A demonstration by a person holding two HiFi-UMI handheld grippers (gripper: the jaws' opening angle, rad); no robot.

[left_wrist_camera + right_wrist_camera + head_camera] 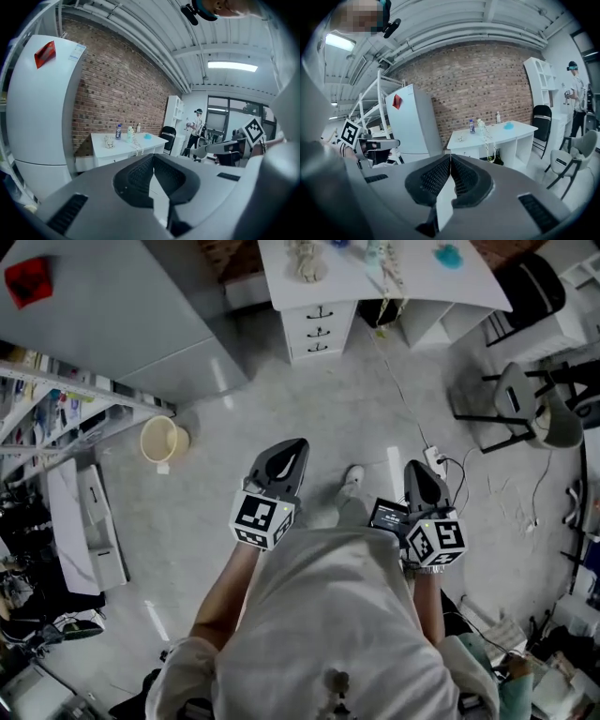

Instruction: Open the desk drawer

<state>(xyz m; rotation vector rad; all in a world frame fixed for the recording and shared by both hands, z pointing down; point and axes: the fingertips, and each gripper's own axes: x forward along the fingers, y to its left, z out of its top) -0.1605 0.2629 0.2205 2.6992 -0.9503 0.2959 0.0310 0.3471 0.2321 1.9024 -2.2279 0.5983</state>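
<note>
Item: left gripper [299, 443] – held low over the pale floor [281, 381], tips pointing toward the desk; in the left gripper view its jaws stand together, ribbed pads [140, 176] meeting, nothing between them

Item: right gripper [418, 466] – level with the left one and apart from it; jaws pressed together in the right gripper view, empty

Item: white desk [394, 282] – at the top of the head view, against a brick wall [487, 89], well apart from both grippers

Item: drawer stack [320, 329] – three white drawers with dark handles, under the desk's left part as the head view shows it; all three fronts flush and shut

Item: desk top contents – a bottle with a blue label [471, 126], a turquoise object [448, 255], a pale knotted bundle [307, 259], and a beaded cord [488, 140] hanging over the front edge

Item: white refrigerator [122, 306] – left of the desk, with a red sticker [28, 279] on it

Item: cream bucket [161, 439] – on the floor beside the refrigerator

Item: black chair [530, 287] – just right of the desk

Item: grey chair [525, 399] – further right, nearer the camera

Item: power strip [436, 460] – on the floor near the right gripper

Item: second person [576, 93] – standing far right, beyond the chairs
</note>
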